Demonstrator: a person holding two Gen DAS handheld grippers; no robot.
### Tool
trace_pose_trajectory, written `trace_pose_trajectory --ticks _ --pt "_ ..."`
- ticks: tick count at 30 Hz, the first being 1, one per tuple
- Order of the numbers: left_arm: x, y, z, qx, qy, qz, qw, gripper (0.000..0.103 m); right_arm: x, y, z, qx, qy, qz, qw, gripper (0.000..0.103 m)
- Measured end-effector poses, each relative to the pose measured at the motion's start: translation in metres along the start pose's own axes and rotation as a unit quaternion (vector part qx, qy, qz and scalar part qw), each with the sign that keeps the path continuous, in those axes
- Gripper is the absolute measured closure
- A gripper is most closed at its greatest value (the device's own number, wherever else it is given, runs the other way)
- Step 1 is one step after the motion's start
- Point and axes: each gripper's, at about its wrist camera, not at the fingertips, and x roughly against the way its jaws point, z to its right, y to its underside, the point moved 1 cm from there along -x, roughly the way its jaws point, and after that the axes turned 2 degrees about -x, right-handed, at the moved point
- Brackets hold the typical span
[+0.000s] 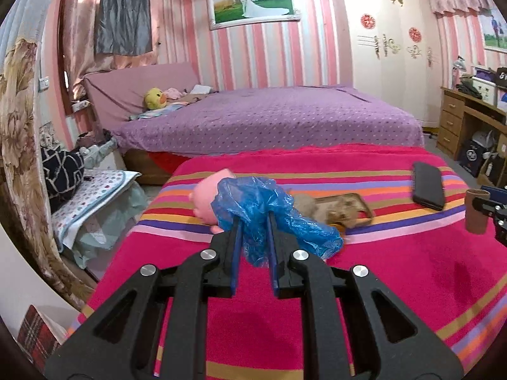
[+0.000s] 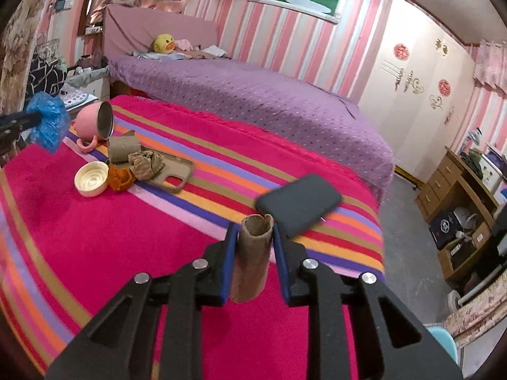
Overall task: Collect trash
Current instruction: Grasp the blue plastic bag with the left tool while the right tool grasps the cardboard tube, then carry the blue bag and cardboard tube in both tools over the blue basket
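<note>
My left gripper (image 1: 255, 221) pinches the blue bag (image 1: 269, 212) above the blanket (image 1: 396, 269), ready to take trash; my right gripper (image 2: 255, 237) clamps a cardboard tube (image 2: 252, 259), lifted to go in.

My blue plastic bag (image 1: 269, 218) hides most of the pink mug (image 1: 207, 198) and the cream lid behind it. In my left view, the crumpled paper (image 1: 332, 210) blurs, and the frame's edge cuts off my right claw (image 1: 497, 212).
</note>
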Motion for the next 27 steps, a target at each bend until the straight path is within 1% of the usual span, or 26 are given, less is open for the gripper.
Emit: trace_pose_trajectory --ticks 3,7,12,18,23,27 --pt "0.007 0.003 0.009 0.005 0.012 -0.003 0.9999 0.090 0.021 0.018 0.018 -0.008 0.012 0.000 1.000 0.079" --pt "0.013 0.011 0.026 0.004 0.024 -0.011 0.9997 0.090 0.037 0.049 0.042 -0.031 0.021 -0.012 0.999 0.079" --pt "0.024 0.020 0.058 -0.018 0.030 -0.008 0.9994 0.090 0.053 0.076 0.065 -0.059 0.030 -0.013 0.998 0.079" --pt "0.030 0.024 0.090 -0.021 0.052 -0.010 0.9984 0.090 0.058 0.094 0.082 -0.075 0.027 -0.004 0.997 0.079" --pt "0.022 0.025 0.110 -0.019 0.060 -0.019 0.9978 0.090 0.050 0.106 0.098 -0.093 0.019 -0.010 0.995 0.079" --pt "0.015 0.026 0.131 -0.023 0.064 -0.028 0.9973 0.090 0.045 0.109 0.111 -0.107 0.013 -0.011 0.994 0.079"
